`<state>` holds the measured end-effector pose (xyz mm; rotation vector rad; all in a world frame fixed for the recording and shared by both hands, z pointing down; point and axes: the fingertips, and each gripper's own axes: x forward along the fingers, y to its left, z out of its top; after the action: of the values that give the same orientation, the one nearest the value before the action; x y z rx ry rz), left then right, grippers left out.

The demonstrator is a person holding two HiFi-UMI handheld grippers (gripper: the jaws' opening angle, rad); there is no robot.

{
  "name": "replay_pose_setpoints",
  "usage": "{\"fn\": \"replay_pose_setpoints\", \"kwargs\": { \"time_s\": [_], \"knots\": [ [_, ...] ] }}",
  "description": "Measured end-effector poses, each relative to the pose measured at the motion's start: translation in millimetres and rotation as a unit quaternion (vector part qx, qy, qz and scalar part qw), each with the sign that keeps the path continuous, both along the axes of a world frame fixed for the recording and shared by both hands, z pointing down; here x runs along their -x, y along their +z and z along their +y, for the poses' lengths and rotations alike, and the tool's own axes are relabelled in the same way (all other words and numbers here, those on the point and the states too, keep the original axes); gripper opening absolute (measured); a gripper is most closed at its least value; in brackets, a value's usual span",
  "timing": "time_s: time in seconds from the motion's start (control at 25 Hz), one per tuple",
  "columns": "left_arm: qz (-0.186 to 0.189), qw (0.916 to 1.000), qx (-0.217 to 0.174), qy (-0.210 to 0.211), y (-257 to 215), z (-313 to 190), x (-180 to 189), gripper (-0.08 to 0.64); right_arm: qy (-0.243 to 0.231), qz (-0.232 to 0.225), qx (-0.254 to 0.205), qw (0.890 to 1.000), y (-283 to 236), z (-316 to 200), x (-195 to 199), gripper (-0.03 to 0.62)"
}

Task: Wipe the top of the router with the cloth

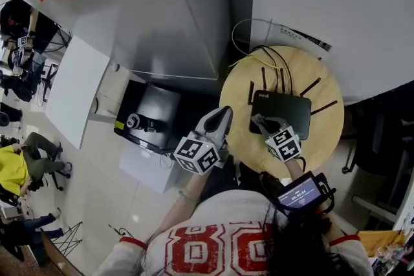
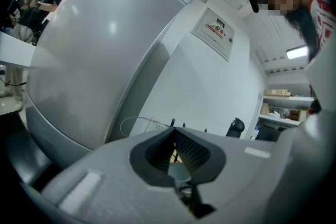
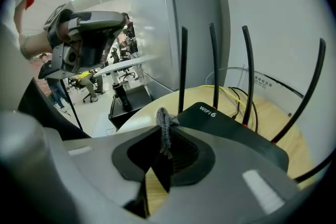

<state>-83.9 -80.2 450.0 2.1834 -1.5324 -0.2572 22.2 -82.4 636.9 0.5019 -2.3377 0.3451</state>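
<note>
A black router (image 1: 284, 112) with several upright antennas lies on a round wooden table (image 1: 326, 132). In the right gripper view the router (image 3: 239, 131) bears a white WiFi 6 mark. My right gripper (image 1: 259, 120) hovers over the router's near left part, shut on a scrap of grey cloth (image 3: 164, 127) that sticks up between the jaws. My left gripper (image 1: 223, 116) is held at the table's left edge, off the router. Its jaws (image 2: 175, 135) stand together with nothing in them.
A tall grey cabinet (image 1: 174, 10) stands left of the table, with a low black unit (image 1: 152, 113) carrying a cup beside it. Yellow, white and black cables (image 1: 262, 56) run off the table's back edge to the white wall. People sit far left (image 1: 22, 165).
</note>
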Motion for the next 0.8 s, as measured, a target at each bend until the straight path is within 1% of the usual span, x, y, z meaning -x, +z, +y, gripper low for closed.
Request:
{"fn": "replay_pose_setpoints", "kwargs": {
  "time_s": [0.24, 0.36, 0.52, 0.68, 0.8],
  "knots": [
    [0.005, 0.9997, 0.002, 0.023, 3.2, -0.3, -15.7, 0.002, 0.004, -0.010, 0.017, 1.000, 2.0, 34.5, -4.9, 0.042],
    [0.008, 0.9995, 0.005, 0.029, 6.4, 1.0, -18.6, 0.002, 0.010, -0.014, 0.027, 0.999, 2.7, 36.8, -5.3, 0.043],
    [0.005, 0.9993, 0.004, 0.036, 7.2, 1.5, -23.1, 0.002, 0.025, -0.018, 0.008, 0.999, -5.9, 3.2, -11.2, 0.042],
    [0.003, 0.9995, 0.003, 0.031, 7.3, 1.6, -20.9, 0.002, 0.046, 0.002, -0.016, 0.999, -4.2, -50.6, -26.0, 0.041],
    [0.000, 0.9998, 0.002, 0.019, 5.4, 1.7, -14.3, 0.002, 0.056, 0.018, -0.025, 0.998, -1.9, -83.9, -34.4, 0.043]
  ]
}}
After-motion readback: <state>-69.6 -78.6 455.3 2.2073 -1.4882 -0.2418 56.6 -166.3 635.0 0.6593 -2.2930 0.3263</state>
